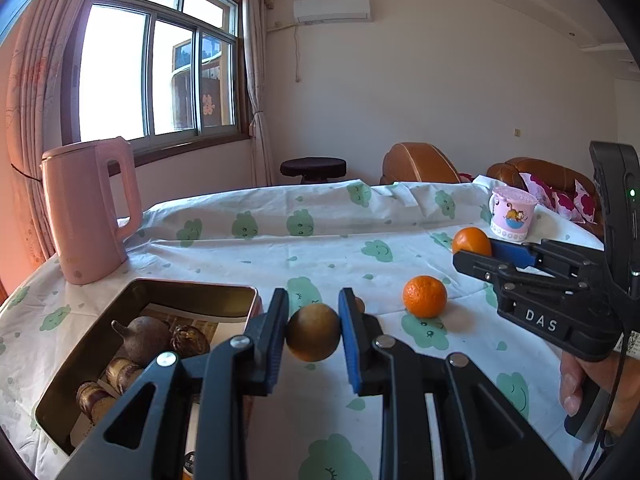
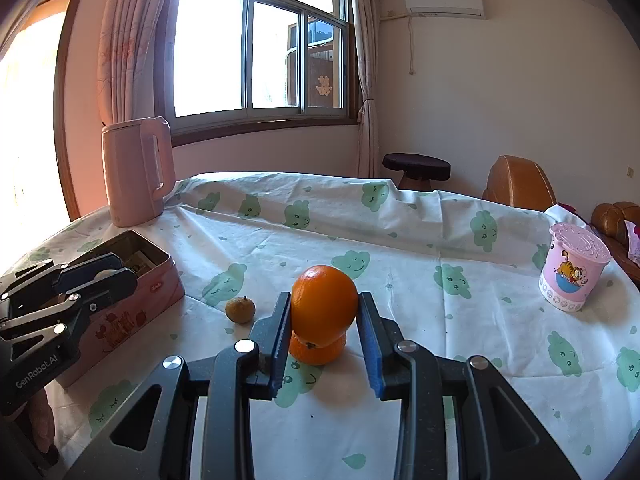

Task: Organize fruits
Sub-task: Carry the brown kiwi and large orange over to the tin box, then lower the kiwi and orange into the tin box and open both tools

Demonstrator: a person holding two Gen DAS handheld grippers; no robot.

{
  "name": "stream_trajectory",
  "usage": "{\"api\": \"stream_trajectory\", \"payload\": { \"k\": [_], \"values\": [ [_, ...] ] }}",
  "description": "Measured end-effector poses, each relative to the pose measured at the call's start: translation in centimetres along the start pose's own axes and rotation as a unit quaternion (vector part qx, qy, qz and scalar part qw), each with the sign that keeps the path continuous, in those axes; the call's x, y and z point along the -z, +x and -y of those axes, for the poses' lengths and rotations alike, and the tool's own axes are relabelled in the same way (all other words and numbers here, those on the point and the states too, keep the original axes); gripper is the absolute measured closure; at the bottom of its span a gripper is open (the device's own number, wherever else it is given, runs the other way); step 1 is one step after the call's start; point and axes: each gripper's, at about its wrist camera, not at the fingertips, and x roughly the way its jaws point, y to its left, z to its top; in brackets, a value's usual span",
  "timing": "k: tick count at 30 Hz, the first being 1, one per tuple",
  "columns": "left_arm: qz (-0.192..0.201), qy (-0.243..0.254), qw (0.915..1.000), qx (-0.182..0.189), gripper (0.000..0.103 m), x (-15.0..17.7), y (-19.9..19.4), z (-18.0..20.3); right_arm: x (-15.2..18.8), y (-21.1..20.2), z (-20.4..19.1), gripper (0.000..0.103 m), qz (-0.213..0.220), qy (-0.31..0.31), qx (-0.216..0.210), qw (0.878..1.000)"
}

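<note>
Fruit is in both grips at once. The left gripper has its jaws pinching a brown round fruit across its middle, carried clear of the desk at the open tin's right-hand edge. The right gripper has its jaws clamped on a large orange, which hangs above a smaller orange lying on the cloth.

What the coming move turns on is how the tin lies from the left jaws — it sits to their left and a little below, at the desk's near left corner, with its long side running away from the camera. Several dark brown fruits already lie inside it. My judgement is that the brown fruit only needs a short swing leftward over the rim before release.

The left hand is clearly the nearer one to the tin. In the right wrist view it hangs over the tin's near end, while the right gripper is well off toward the middle of the desk. A small yellowish fruit sits loose on the cloth between the tin and the oranges.
</note>
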Motion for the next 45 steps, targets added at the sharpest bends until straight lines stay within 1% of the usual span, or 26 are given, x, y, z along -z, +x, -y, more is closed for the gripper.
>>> {"api": "stream_trajectory", "payload": {
  "k": [4, 9, 14, 19, 27, 33, 39, 45],
  "values": [
    [0.005, -0.006, 1.0, 0.0, 0.076, 0.2, -0.5, -0.6, 0.0, -0.3, -0.8, 0.069, 0.007, -0.018, 0.008, 1.0],
    [0.012, -0.014, 0.9998, -0.001, 0.076, 0.3, -1.0, -1.2, 0.1, -0.5, -1.9, 0.069, 0.008, -0.028, 0.004, 1.0],
    [0.018, -0.022, 0.9996, -0.005, 0.076, 0.2, -1.7, -2.2, 0.0, -0.4, -3.3, 0.069, 0.006, -0.03, -0.017, 0.999],
    [0.023, -0.029, 0.9991, -0.023, 0.076, 0.2, -2.4, -3.6, -0.2, -0.1, -5.6, 0.069, 0.003, -0.041, -0.041, 0.998],
    [0.011, -0.064, 0.9965, -0.054, 0.076, 0.9, -2.8, -7.5, -1.0, 0.4, -10.0, 0.069, 0.0, -0.057, -0.082, 0.995],
    [0.001, -0.078, 0.994, -0.077, 0.076, 1.4, -3.1, -9.8, -1.7, 1.0, -13.4, 0.069, -0.004, -0.075, -0.113, 0.991],
    [-0.012, -0.09, 0.9915, -0.093, 0.076, 2.1, -2.9, -11.6, -1.8, 1.6, -16.5, 0.069, -0.011, -0.098, -0.13, 0.987],
    [-0.022, -0.097, 0.9906, -0.094, 0.076, 2.3, -3.0, -12.5, -1.3, 2.4, -18.1, 0.069, -0.023, -0.111, -0.139, 0.984]
  ]
}}
